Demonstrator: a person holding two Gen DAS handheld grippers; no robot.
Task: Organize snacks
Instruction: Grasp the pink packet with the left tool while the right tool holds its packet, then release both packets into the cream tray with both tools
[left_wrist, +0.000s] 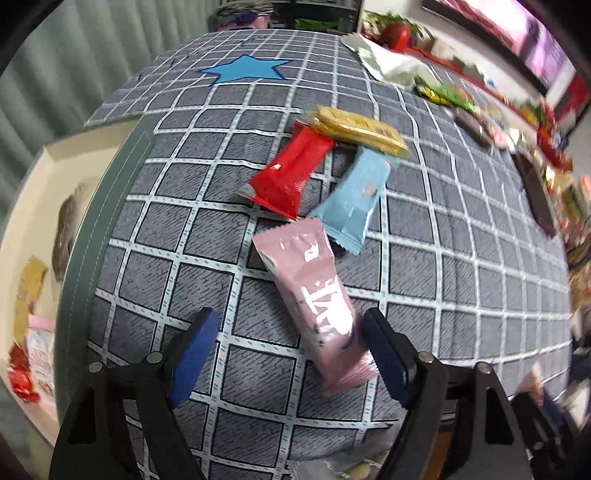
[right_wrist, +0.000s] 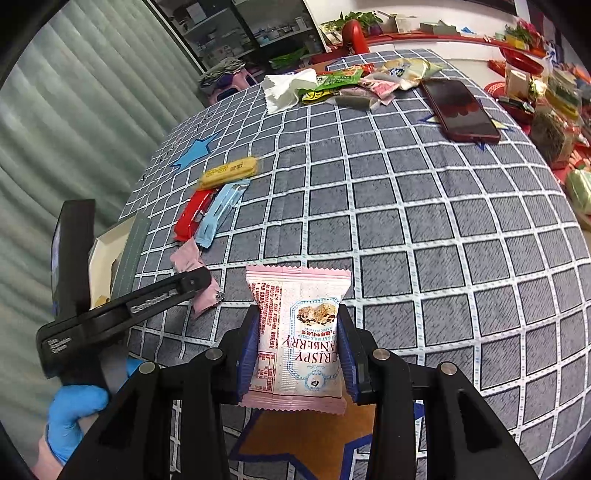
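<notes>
My left gripper (left_wrist: 288, 350) stands wide, its fingers astride the pink bar (left_wrist: 314, 299) on the worktop (left_wrist: 461, 258); I should centre before squeezing. My right gripper (right_wrist: 297, 347) holds the cranberry crisp packet (right_wrist: 299, 332) clamped between its fingers.
</notes>
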